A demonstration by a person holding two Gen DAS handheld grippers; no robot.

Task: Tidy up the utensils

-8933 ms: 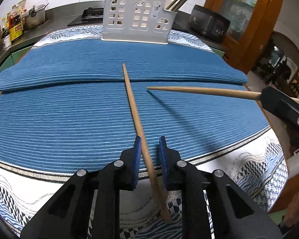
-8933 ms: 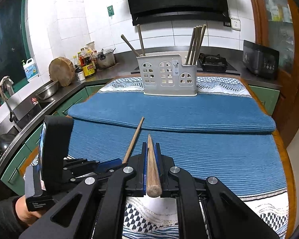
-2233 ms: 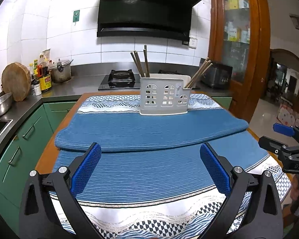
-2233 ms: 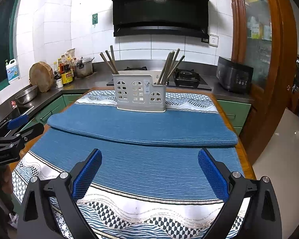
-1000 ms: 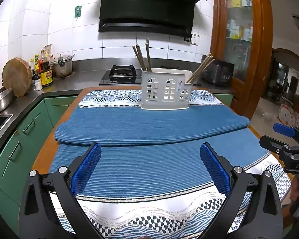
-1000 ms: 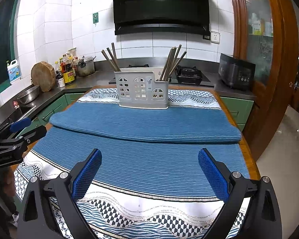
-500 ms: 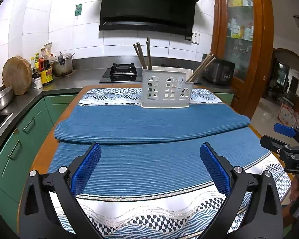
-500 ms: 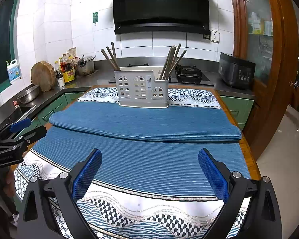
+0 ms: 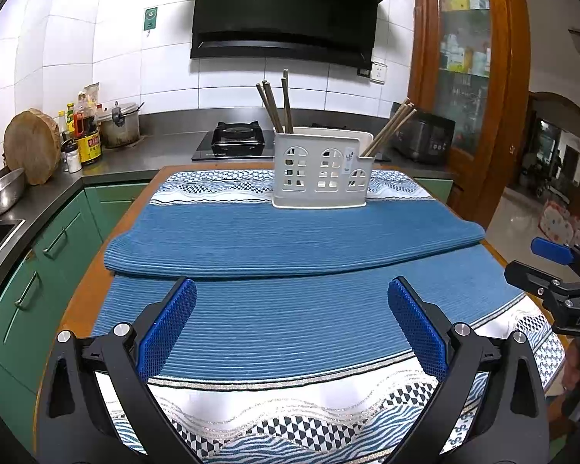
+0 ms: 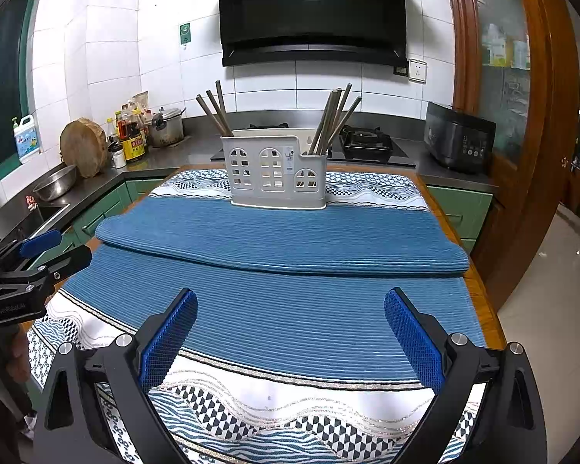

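A white plastic utensil holder (image 9: 321,172) (image 10: 276,172) stands upright at the far end of the table on a blue ribbed mat (image 9: 290,232) (image 10: 282,239). Wooden chopsticks (image 9: 274,106) (image 10: 214,112) lean in its left compartment and more chopsticks (image 9: 388,125) (image 10: 334,116) in its right one. My left gripper (image 9: 292,321) is open and empty over the near part of the mat. My right gripper (image 10: 290,328) is open and empty too. Each gripper also shows at the edge of the other's view, the right gripper (image 9: 556,270) at right and the left gripper (image 10: 31,263) at left.
A patterned blue-and-white cloth (image 9: 290,413) covers the table's near edge. Left counter holds a steel bowl (image 10: 54,181), a round wooden board (image 10: 83,147), bottles and a pot (image 10: 166,127). A stove (image 9: 236,141), a black appliance (image 10: 458,141) and a wooden cabinet (image 9: 471,77) lie behind and right.
The two chopsticks seen lying and held on the mat 8.9 s ago are gone from it; both grippers now stand open, pulled back. Over the last second the views barely shifted.
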